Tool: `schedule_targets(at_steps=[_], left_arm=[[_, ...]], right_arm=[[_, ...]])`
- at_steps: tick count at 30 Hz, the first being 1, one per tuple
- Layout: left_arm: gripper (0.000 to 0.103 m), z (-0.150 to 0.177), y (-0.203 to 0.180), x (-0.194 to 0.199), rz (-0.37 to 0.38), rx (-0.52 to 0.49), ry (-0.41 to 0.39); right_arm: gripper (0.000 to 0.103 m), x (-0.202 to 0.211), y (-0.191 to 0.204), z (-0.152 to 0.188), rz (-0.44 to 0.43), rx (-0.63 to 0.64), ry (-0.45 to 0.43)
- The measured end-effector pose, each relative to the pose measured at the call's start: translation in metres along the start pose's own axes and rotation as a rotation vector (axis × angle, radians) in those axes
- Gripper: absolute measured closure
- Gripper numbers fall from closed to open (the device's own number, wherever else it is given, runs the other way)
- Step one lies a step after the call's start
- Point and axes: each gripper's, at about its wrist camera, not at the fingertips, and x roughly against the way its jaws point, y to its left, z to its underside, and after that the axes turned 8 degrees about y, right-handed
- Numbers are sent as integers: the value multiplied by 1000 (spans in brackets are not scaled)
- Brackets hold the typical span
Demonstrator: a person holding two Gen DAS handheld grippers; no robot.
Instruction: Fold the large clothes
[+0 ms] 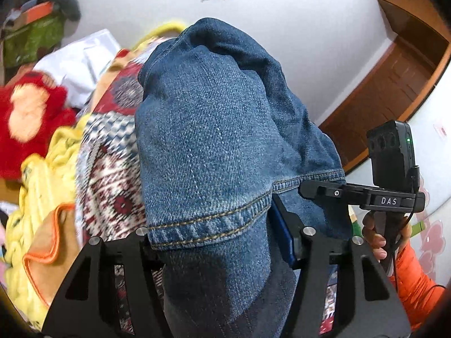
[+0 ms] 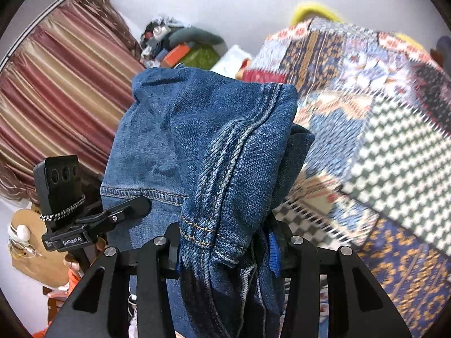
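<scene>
Blue denim jeans [image 1: 208,129] fill the middle of both views, lifted in the air. My left gripper [image 1: 222,242] is shut on a stitched hem of the jeans, which drape over its fingers. My right gripper [image 2: 225,248] is shut on another hemmed edge of the jeans [image 2: 203,146], with the seam running up from its jaws. The right gripper also shows at the right of the left wrist view [image 1: 318,190], clamping the hem. The left gripper shows at the left of the right wrist view [image 2: 135,205], on the hem. The fingertips are hidden by denim.
A patterned patchwork blanket [image 2: 366,140] covers the bed under and behind the jeans. Yellow cloth [image 1: 42,186], a red plush toy [image 1: 31,112] and white fabric [image 1: 81,64] lie at the left. Striped curtains [image 2: 62,90] and a wooden door [image 1: 394,90] stand around.
</scene>
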Motion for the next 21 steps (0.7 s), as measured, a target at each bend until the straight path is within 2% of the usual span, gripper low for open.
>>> schedule_targets(at_steps=[5,11,15,17,21], left_arm=[[43,21,50,-21,17,86,67],[43,41,94,-58,10,153,150],[37,55,127,-85,43,221,185],[32,60,136,-96,41,217,189],[24,65,131,-100,-21,151,185]], right_arm=[[61,-55,1,2,9,-30,95],[61,-124,-17,4,36,-70,203],[60,-148,-28,-1,45,-62,231],[57,-156,-28,-2,65,-19,233],[47,-166,-27,1,110,53,229]])
